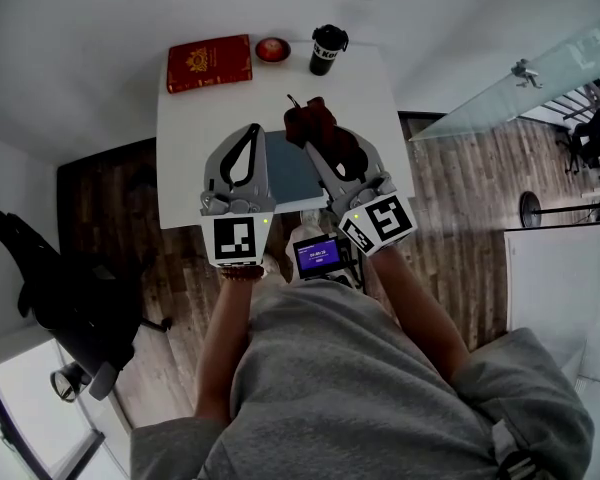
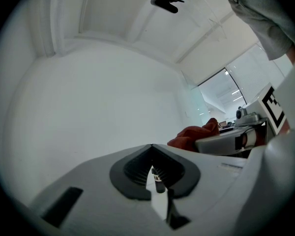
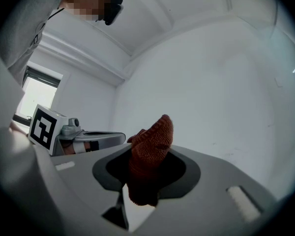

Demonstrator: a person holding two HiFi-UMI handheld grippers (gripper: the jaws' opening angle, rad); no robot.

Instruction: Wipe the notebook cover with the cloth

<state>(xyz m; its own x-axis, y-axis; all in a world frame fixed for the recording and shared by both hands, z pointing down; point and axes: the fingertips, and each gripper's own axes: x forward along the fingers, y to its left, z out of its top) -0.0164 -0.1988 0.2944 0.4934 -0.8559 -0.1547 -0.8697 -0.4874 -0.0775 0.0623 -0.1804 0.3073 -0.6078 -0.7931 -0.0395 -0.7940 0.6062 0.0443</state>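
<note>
A dark grey-blue notebook (image 1: 292, 173) lies flat near the front edge of the white table (image 1: 190, 148), between my two grippers. My left gripper (image 1: 253, 131) is at the notebook's left side, shut, with nothing between its jaws (image 2: 154, 167). My right gripper (image 1: 313, 143) hovers over the notebook's right part, shut on a rust-red knitted cloth (image 1: 312, 120). In the right gripper view the cloth (image 3: 150, 154) bunches up out of the closed jaws of the right gripper (image 3: 146, 173) and hangs below them. The left gripper view shows the cloth (image 2: 194, 134) at its right.
At the table's far edge lie a red book (image 1: 208, 63), a small red round object (image 1: 272, 49) and a black cup (image 1: 327, 50), the cup (image 2: 159, 183) also glimpsed between the left jaws. A black office chair (image 1: 60, 288) stands on the floor at left; a glass partition (image 1: 520, 78) at right.
</note>
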